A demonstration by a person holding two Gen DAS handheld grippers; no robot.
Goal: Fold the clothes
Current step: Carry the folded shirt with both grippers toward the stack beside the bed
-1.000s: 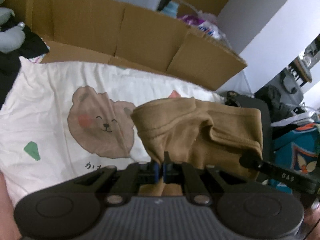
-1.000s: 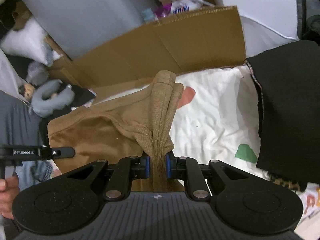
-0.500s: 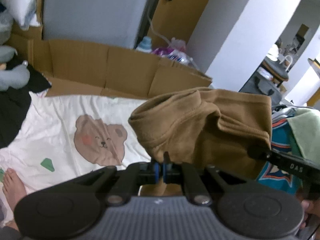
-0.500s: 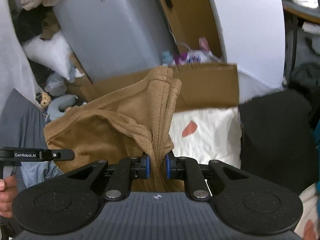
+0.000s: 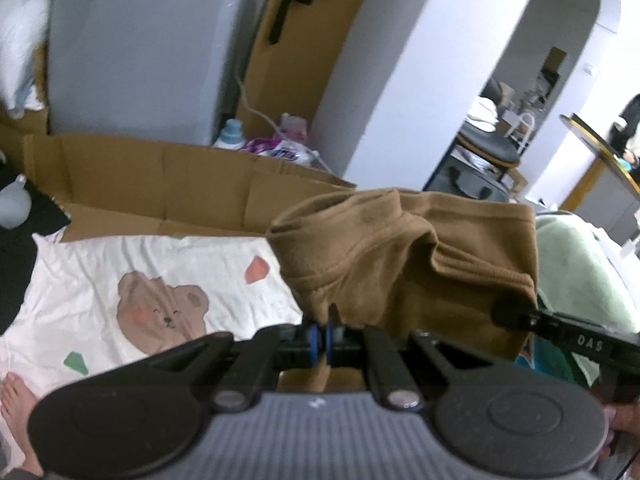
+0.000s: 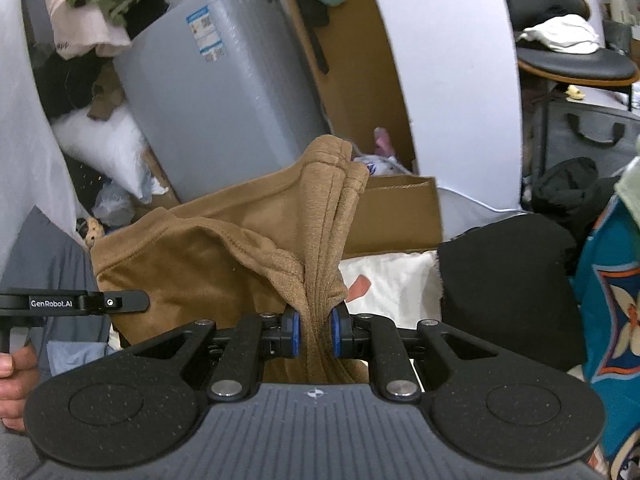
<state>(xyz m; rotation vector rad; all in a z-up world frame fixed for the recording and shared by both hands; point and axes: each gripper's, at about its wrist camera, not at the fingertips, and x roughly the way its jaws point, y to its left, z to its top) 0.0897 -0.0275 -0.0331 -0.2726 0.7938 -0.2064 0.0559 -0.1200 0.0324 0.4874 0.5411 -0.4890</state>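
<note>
The brown garment hangs in the air between the two grippers, clear of the white sheet below. It is a soft, matte knit with stitched hems and a ribbed band, bunched into thick folds. In the left wrist view its long axis runs roughly from 9 o'clock to 3 o'clock, sagging in the middle, with one rounded hem end at about 10 o'clock of the gripper tips.

The left gripper points forward and downward, its blue-padded fingers almost together, pinching a thin edge of the garment. The right gripper also tilts downward; its fingers are clamped on a thick gathered rope of the fabric that rises toward 12 o'clock and flops over at the top. In the right wrist view the rest of the cloth spreads toward 9 o'clock, where the left gripper's black bar and the person's hand show at the frame edge.

Beneath, the sheet carries a printed bear and small coloured shapes; a bare foot rests at its 8 o'clock edge. A flattened cardboard box stands behind the sheet at 11 o'clock. A grey appliance stands further back, a black cloth lies at 3 o'clock in the right wrist view, and a teal patterned fabric beyond it.
</note>
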